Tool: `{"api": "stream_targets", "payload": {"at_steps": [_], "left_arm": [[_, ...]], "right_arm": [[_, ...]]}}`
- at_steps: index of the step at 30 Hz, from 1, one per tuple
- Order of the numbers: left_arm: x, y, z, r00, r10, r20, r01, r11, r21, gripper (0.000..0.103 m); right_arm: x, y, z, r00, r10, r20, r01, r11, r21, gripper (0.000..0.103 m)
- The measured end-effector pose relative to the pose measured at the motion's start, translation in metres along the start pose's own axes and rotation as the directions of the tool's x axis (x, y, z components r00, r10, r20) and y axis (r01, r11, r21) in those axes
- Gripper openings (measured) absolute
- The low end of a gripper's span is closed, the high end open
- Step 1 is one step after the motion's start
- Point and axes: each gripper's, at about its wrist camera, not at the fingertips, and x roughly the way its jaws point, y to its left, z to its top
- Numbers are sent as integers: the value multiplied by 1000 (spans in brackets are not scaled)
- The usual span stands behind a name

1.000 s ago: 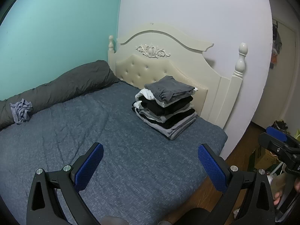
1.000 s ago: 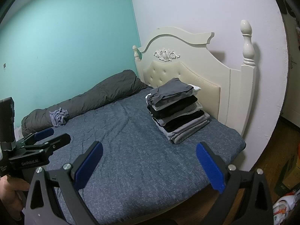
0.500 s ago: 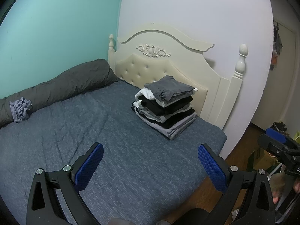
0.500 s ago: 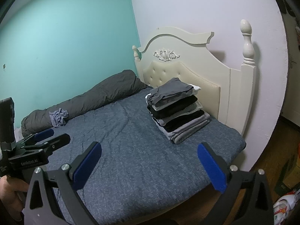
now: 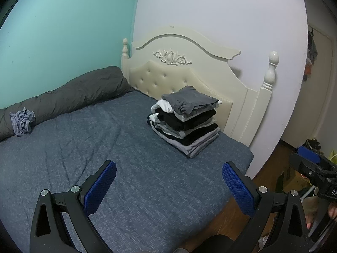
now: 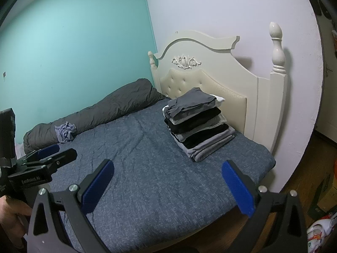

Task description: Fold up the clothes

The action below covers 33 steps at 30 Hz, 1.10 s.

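Blue-padded left gripper (image 5: 168, 181) and right gripper (image 6: 167, 179): jaws spread, empty | folded stack (image 5: 185, 122) far right by headboard (image 5: 189, 67) | crumpled garment (image 5: 22, 121) far left | step: we fetch it next; long reach needed.

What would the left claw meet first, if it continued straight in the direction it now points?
Probably the blue-grey bedcover: the open left claw aims down at bare mattress, with nothing between its fingers. The folded clothes stack lies further on and to the right, though depth is uncertain.
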Motion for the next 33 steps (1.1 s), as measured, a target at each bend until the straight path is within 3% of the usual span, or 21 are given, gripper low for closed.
{"api": "stream_targets", "payload": {"at_steps": [33], "left_arm": [[-2,0,-1,1000,-13,1,13,1000,1,103]], "right_arm": [[-2,-1,-3,1000,-2,-1,2,1000,9,103]]}}
